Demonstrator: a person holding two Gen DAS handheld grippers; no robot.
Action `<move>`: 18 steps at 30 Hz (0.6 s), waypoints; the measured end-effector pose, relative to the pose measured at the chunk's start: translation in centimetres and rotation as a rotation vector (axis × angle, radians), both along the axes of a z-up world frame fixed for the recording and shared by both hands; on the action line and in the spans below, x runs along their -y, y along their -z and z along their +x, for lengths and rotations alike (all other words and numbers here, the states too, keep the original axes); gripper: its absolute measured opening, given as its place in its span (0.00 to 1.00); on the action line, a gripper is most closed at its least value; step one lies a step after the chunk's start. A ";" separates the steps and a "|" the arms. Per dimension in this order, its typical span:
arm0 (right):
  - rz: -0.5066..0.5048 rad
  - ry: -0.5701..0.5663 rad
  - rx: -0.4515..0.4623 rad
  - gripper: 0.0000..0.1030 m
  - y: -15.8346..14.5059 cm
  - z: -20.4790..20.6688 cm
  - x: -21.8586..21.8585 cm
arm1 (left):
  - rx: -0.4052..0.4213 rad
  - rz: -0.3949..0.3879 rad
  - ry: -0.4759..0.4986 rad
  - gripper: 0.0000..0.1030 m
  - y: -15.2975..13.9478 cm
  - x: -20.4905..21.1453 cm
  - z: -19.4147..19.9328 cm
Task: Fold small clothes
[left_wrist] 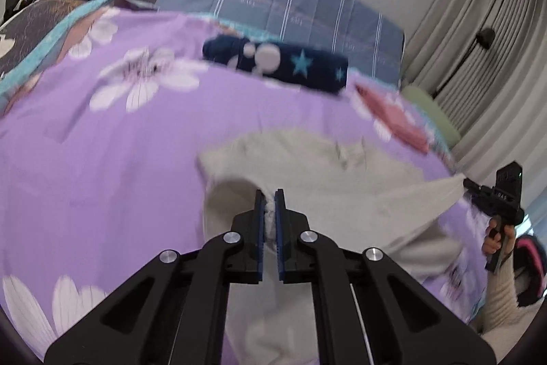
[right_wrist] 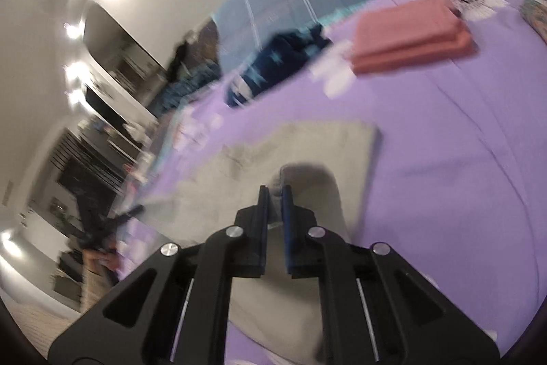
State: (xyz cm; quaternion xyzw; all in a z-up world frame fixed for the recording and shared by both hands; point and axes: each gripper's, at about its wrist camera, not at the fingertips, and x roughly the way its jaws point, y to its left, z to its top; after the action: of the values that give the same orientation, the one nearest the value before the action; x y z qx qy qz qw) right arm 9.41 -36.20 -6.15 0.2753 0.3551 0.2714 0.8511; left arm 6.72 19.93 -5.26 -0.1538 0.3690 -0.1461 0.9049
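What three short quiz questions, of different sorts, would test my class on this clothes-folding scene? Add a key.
1. True or false: the left gripper is shut on the cream garment.
2. Which folded item lies beyond the cream garment on the purple bedspread? A) pink cloth B) yellow towel C) black jeans
3. Fill in: the navy garment carries light blue ____.

Key: 1 true; 2 A; 3 stars.

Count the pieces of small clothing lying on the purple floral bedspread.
3: a beige garment nearest, pinched by both grippers; a folded pink piece beyond it; a navy star-print piece by the blue quilt. Others may be hidden.
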 end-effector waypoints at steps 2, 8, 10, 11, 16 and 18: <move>0.021 0.038 0.007 0.07 -1.3 2.5 0.5 | 0.016 -0.026 -0.038 0.05 -1.2 -0.8 2.7; -0.069 0.322 -0.224 0.28 2.1 11.7 2.3 | -0.129 -0.209 -0.278 0.45 2.4 -5.1 11.2; -0.064 0.283 -0.254 0.30 3.8 11.6 2.1 | -0.173 -0.263 -0.278 0.47 4.1 -5.7 11.5; -0.089 0.252 -0.242 0.36 4.3 11.2 1.9 | -0.170 -0.254 -0.257 0.48 4.4 -5.5 11.3; -0.155 0.227 -0.257 0.45 6.1 10.8 2.4 | -0.251 -0.113 -0.177 0.56 6.8 -4.4 10.8; -0.133 0.203 -0.247 0.45 5.8 11.2 2.0 | -0.270 -0.125 -0.143 0.56 7.4 -3.9 11.1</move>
State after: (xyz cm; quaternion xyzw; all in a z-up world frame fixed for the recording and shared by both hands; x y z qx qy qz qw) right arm 20.64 -38.18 -11.92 0.2841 0.4447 0.1241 0.8403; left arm 17.78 23.87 -12.61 -0.2541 0.4653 -0.0819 0.8439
